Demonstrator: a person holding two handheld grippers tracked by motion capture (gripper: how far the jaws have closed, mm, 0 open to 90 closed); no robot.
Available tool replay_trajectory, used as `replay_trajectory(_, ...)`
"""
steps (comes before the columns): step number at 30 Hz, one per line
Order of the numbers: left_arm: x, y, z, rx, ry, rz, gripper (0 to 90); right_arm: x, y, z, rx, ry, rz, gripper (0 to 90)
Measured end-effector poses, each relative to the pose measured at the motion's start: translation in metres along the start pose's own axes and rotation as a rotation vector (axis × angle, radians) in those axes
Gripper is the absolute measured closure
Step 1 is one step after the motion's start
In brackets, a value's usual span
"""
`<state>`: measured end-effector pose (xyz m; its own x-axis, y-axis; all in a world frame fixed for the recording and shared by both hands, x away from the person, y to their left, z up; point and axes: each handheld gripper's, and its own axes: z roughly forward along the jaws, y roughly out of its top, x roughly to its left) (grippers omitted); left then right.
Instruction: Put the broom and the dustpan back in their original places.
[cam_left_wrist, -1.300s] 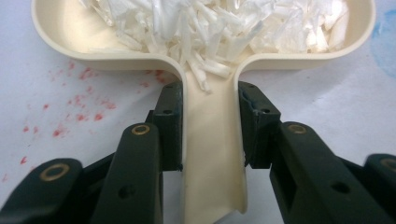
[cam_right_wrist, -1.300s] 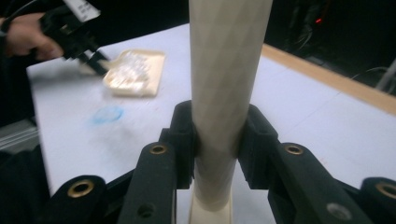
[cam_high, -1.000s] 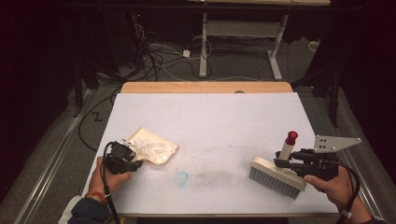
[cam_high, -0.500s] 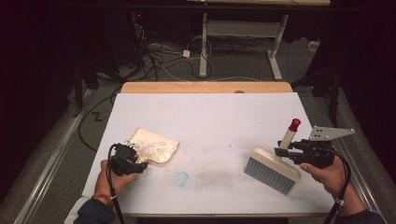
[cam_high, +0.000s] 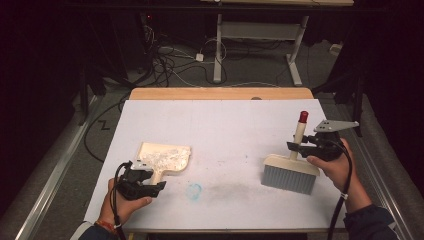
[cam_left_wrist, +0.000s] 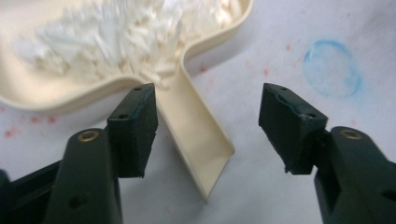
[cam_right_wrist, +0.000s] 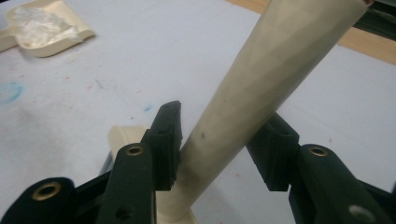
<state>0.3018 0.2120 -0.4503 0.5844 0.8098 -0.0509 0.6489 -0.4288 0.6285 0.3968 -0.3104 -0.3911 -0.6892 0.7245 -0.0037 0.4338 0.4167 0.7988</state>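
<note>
We count one dustpan (cam_high: 165, 159) and one brush (cam_high: 291, 172) on the white worktop (cam_high: 225, 130), and two tongs, one in each hand.

In the high view the dustpan lies in the lower left of the frame, its pan loaded with a single heap of white shreds (cam_high: 167, 156) and its short handle pointing down toward the left tongs (cam_high: 159, 184). In the left gripper view those tongs (cam_left_wrist: 208, 123) stand wide apart. They have just been opening, and the dustpan handle (cam_left_wrist: 198, 137) lies on the worktop between the two jaws with a gap on either side, so neither pad presses on it. One faint blue ring (cam_left_wrist: 332, 69) marks the worktop in the upper right of that view; in the high view it sits at the lower middle, just right of the left hand.

The brush stands at the lower right of the high view, bristles down on the worktop, its one pale handle rising upward to a red tip (cam_high: 303, 116). The right tongs (cam_high: 296, 146) sit at the handle. In the right gripper view the handle (cam_right_wrist: 261, 93) runs between the two jaws (cam_right_wrist: 217, 147), which have just been opening. One pad lies against it; we cannot tell if they grip it.
</note>
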Motion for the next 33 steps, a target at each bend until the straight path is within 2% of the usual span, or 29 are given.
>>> replay_trajectory(1, -0.002, -0.001, -0.001, -0.029, 0.015, 0.032, 31.9, -0.001, 0.002, 0.005, 0.009, -0.020, -0.011, 56.1)
replay_trajectory(4, -0.010, -0.002, -0.003, -0.108, 0.036, 0.080, 23.8, -0.001, 0.006, 0.019, 0.029, -0.056, -0.001, 55.4)
replay_trajectory(5, -0.012, -0.002, -0.003, -0.125, 0.050, 0.092, 23.7, -0.001, 0.007, 0.022, 0.036, -0.073, -0.002, 54.9)
replay_trajectory(8, -0.015, -0.002, -0.001, -0.155, 0.061, 0.116, 21.3, -0.001, 0.008, 0.031, 0.046, -0.096, 0.006, 54.6)
replay_trajectory(12, -0.015, -0.003, 0.001, -0.191, 0.107, 0.136, 21.5, -0.005, 0.006, 0.042, 0.046, -0.129, 0.043, 54.4)
replay_trajectory(14, -0.013, -0.004, 0.003, -0.195, 0.097, 0.123, 21.5, -0.008, 0.004, 0.048, 0.046, -0.143, 0.061, 54.5)
replay_trajectory(16, -0.013, -0.005, 0.005, -0.182, 0.107, 0.123, 21.5, -0.009, 0.004, 0.052, 0.042, -0.157, 0.069, 54.4)
replay_trajectory(18, -0.013, -0.006, 0.006, -0.180, 0.096, 0.124, 21.5, -0.008, 0.006, 0.054, 0.014, -0.203, 0.068, 52.2)
replay_trajectory(22, -0.013, -0.006, 0.006, -0.183, 0.096, 0.131, 21.4, -0.010, 0.012, 0.055, -0.028, -0.248, 0.085, 50.7)
replay_trajectory(28, -0.014, -0.006, 0.007, -0.183, 0.090, 0.144, 21.2, -0.006, 0.020, 0.050, -0.117, -0.274, 0.062, 48.2)
replay_trajectory(33, -0.015, -0.007, 0.007, -0.184, 0.097, 0.161, 21.2, -0.003, 0.022, 0.050, -0.147, -0.271, 0.039, 43.0)
